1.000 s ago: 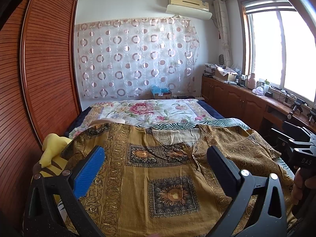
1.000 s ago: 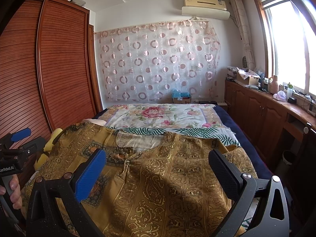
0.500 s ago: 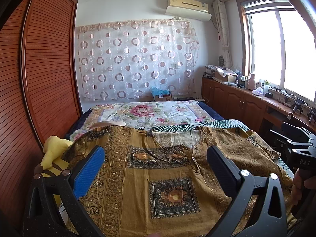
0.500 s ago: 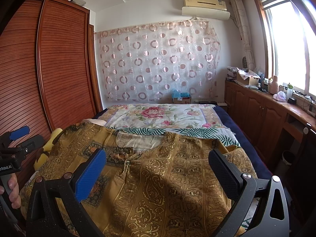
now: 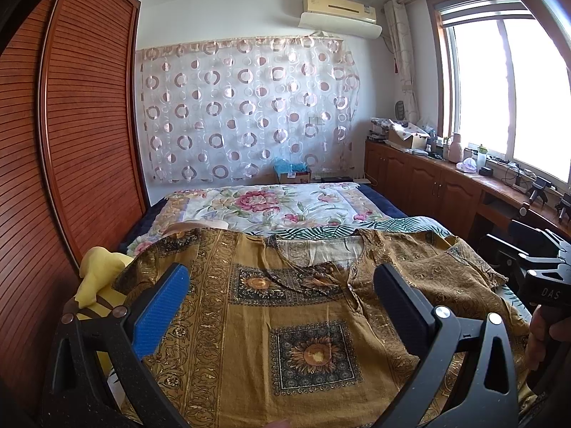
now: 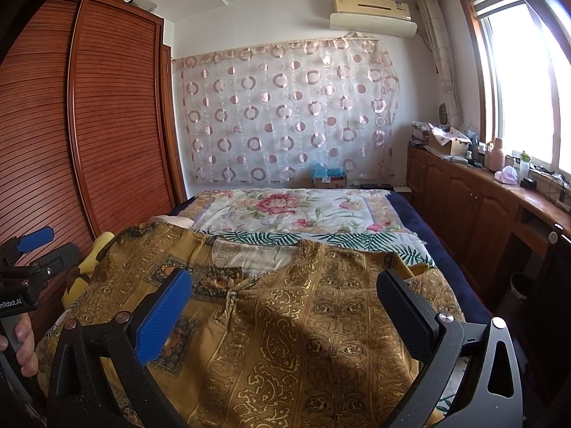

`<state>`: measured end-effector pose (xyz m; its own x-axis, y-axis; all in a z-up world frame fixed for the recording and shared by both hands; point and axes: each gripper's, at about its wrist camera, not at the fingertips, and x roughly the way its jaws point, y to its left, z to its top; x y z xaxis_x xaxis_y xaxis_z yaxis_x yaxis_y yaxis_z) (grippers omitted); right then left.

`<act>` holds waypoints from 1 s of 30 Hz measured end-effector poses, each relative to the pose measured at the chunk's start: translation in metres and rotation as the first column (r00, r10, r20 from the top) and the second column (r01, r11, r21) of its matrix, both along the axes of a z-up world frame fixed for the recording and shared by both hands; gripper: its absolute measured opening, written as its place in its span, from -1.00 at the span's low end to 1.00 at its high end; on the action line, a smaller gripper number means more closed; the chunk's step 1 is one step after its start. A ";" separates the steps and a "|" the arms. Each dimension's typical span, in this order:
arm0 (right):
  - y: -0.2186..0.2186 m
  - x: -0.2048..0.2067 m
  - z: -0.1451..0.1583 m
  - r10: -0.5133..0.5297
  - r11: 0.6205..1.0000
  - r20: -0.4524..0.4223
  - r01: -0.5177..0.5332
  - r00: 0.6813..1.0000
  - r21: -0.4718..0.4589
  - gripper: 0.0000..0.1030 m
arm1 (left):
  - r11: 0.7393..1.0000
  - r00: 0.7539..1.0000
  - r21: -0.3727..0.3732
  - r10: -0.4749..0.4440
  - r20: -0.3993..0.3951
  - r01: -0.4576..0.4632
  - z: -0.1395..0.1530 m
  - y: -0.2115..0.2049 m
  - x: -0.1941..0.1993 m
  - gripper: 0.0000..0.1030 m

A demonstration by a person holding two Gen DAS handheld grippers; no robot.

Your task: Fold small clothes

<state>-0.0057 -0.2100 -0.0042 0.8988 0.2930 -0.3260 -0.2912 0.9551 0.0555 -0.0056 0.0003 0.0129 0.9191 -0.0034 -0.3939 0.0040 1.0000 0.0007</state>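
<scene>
A mustard-gold blouse (image 5: 249, 321) lies spread front-up across the near end of the bed (image 5: 271, 203), its neckline toward the far wall and its hem running out of the bottom of both views. The cloth is printed all over in dark brown: long bands of scrollwork run down the body, and on the wearer's right half sit square panels, each framing a sunflower. A round neckline opens onto the paler inside of the back, and a short placket with a small button drops from it. Both short sleeves lie out flat, one beside a yellow soft toy (image 5: 96, 278) at the wardrobe (image 5: 71, 142) side, the other toward the window side, where the fabric shows some rumpling. In the right wrist view the blouse (image 6: 303, 321) carries paisley and medallion stripes, with a broad shadow across its lower middle. The left gripper (image 5: 282, 306) hovers above the chest of the blouse with its jaws spread wide and nothing between them; the right gripper (image 6: 285, 310) hangs the same way over the other half, jaws released and wide apart. Beyond the blouse a flowered quilt (image 6: 296, 210) covers the bed.
</scene>
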 end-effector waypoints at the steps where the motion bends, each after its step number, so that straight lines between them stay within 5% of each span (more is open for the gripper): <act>1: 0.000 0.000 0.000 0.000 1.000 0.001 0.000 1.000 0.000 1.00 | 1.000 1.000 0.000 0.000 0.000 0.000 0.000 0.000 0.000 1.00; 20: 0.002 0.003 -0.004 0.010 1.000 -0.006 -0.010 1.000 -0.002 1.00 | 1.000 1.000 -0.005 0.003 -0.005 -0.003 0.003 0.001 -0.001 1.00; 30: 0.015 0.017 -0.011 0.052 0.998 -0.033 -0.053 0.998 -0.028 1.00 | 1.000 0.996 0.011 0.023 -0.085 -0.023 -0.021 0.032 0.011 1.00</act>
<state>0.0114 -0.1949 -0.0152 0.8714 0.3297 -0.3634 -0.3398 0.9397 0.0378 0.0057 0.0322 -0.0080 0.8820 0.0216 -0.4707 -0.0186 0.9998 0.0109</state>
